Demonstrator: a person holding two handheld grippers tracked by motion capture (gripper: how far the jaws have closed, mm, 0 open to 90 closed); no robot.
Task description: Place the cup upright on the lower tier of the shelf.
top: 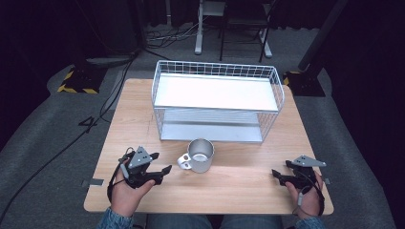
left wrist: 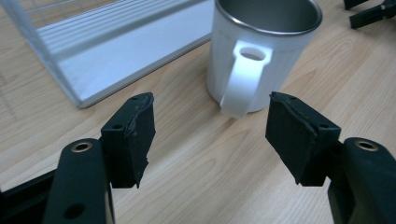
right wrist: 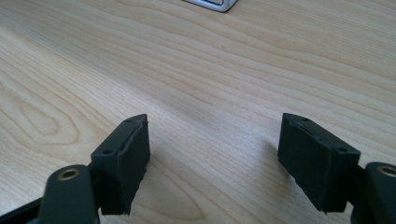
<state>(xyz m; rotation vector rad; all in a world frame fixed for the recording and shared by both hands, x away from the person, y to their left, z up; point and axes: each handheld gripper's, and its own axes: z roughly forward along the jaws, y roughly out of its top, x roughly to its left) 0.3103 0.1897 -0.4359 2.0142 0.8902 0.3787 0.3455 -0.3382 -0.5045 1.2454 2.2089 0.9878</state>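
A metal mug [top: 201, 155] with a white handle [left wrist: 243, 77] stands upright on the wooden table [top: 229, 183], just in front of the white wire rack [top: 217, 100]. Its handle points toward my left gripper [top: 160, 163], which rests open a short way left of the mug; in the left gripper view [left wrist: 210, 128] the handle lies just beyond the gap between the jaws, untouched. My right gripper [top: 282, 175] sits open near the table's right front edge, with bare wood between its jaws [right wrist: 215, 149].
The two-shelf wire rack takes up the back half of the table; its lower shelf [left wrist: 116, 51] is close behind the mug. Cables [top: 95, 119] run over the grey floor at left. Chair and table legs [top: 234, 28] stand behind.
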